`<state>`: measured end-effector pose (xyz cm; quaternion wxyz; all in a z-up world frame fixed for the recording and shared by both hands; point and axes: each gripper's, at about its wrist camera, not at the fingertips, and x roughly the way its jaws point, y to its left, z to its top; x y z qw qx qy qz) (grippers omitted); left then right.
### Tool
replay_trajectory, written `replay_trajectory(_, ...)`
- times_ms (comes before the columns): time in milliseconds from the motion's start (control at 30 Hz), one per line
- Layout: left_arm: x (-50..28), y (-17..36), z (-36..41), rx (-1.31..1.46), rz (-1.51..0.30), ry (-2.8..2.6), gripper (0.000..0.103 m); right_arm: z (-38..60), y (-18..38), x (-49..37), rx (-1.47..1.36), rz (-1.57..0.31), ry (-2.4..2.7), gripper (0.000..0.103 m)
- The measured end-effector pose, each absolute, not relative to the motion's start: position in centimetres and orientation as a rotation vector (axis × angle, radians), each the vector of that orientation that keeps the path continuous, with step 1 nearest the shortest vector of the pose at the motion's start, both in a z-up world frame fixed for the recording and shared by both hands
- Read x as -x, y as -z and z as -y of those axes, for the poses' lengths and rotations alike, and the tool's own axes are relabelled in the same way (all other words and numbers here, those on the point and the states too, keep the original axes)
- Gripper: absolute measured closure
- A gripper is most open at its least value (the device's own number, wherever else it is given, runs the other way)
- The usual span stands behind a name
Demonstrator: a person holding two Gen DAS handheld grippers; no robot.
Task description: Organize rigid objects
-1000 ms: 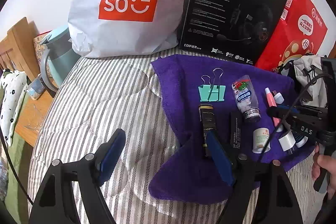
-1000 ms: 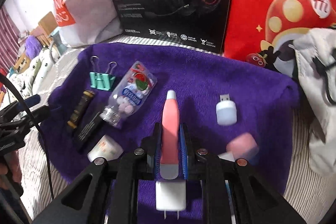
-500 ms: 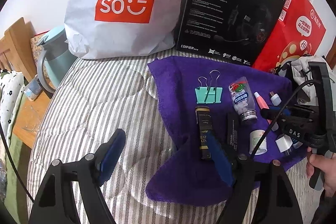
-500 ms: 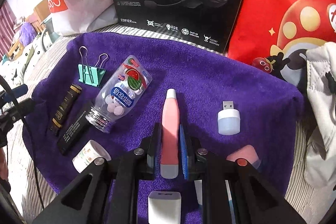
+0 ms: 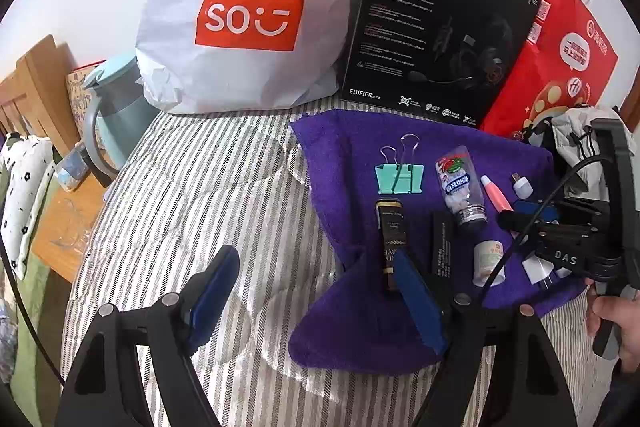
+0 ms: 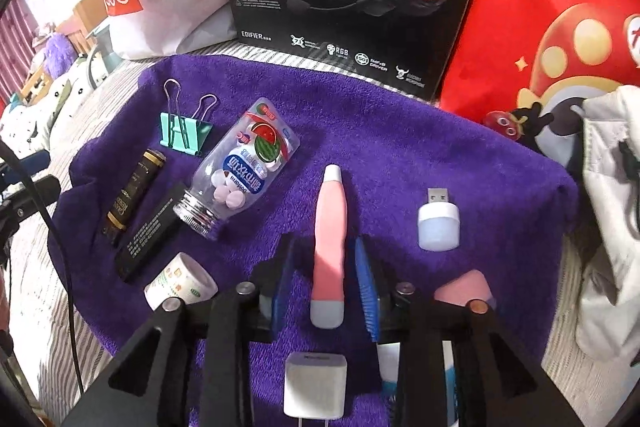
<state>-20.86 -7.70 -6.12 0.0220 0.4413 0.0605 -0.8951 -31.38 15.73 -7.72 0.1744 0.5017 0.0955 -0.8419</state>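
Observation:
A pink pen (image 6: 330, 247) lies on the purple towel (image 6: 400, 147), pointing away from me. My right gripper (image 6: 324, 251) straddles it; its jaws are opening, and gaps show between the blue pads (image 6: 366, 287) and the pen. On the towel to the left lie a teal binder clip (image 6: 186, 135), a candy bottle (image 6: 244, 175), a black-and-gold tube (image 6: 134, 195), a black stick (image 6: 150, 231) and a small white bottle (image 6: 180, 281). A USB light (image 6: 438, 225) lies to the right. My left gripper (image 5: 312, 263) stands open and holds nothing, over the towel's left edge.
A white Miniso bag (image 5: 240, 7), a black headset box (image 5: 440, 35) and a red paper bag (image 5: 560, 47) stand behind the towel. A teal kettle (image 5: 112, 107) is at the far left. A white charger (image 6: 315, 389) lies under my right gripper. Striped bedding (image 5: 200, 207) spreads left.
My right gripper's jaws were shut on the pink pen and have now parted, leaving it lying on the towel. The left gripper has hardly moved.

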Motion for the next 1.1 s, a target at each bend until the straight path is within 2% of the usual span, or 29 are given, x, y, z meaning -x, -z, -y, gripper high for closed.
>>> replay_trajectory(100, 20.3, 5.9, 7.3, -1.371, -0.182, 2.780, 0.025, -15.9, 6.9, 30.5, -1.416, -0.245, 2.395, 0.068)
replay_trajectory(233, 19.1, 5.5, 6.5, -1.370, -0.192, 2.802, 0.025, -16.7, 5.0, 28.4, -1.378, -0.204, 2.466, 0.041)
replay_trajectory(367, 17.9, 5.1, 5.2, -1.393, -0.174, 2.807, 0.023, -18.5, 3.0, 24.9, -1.333, -0.132, 2.545, 0.025)
replay_trajectory(433, 17.1, 4.8, 4.2, -1.390, -0.131, 2.803, 0.021, -19.3, 2.3, 23.3, -1.329, -0.096, 2.571, 0.013)
replay_trajectory(500, 16.3, 4.6, 3.5, -1.385, -0.109, 2.809, 0.018, -19.9, 1.9, 21.8, -1.335, -0.070, 2.600, 0.008)
replay_trajectory(600, 15.0, 4.3, 2.5, -1.386, -0.118, 2.834, 0.009, -20.8, 1.7, 19.3, -1.352, -0.031, 2.620, 0.003)
replay_trajectory(633, 14.5, 4.2, 2.0, -1.393, -0.128, 2.843, 0.001, -21.1, 1.8, 18.6, -1.356, -0.019, 2.629, 0.001)
replay_trajectory(667, 14.1, 4.1, 1.8, -1.393, -0.136, 2.845, 0.000, -21.4, 1.7, 17.7, -1.357, -0.004, 2.639, 0.000)
replay_trajectory(867, 11.2, 3.5, 0.4, -1.419, -0.207, 2.894, 0.000, -22.8, 1.9, 13.1, -1.380, 0.101, 2.679, 0.000)
replay_trajectory(1100, 7.3, 2.3, -0.4, -1.396, -0.186, 2.926, 0.000, -24.0, 1.9, 8.1, -1.388, 0.134, 2.747, 0.000)
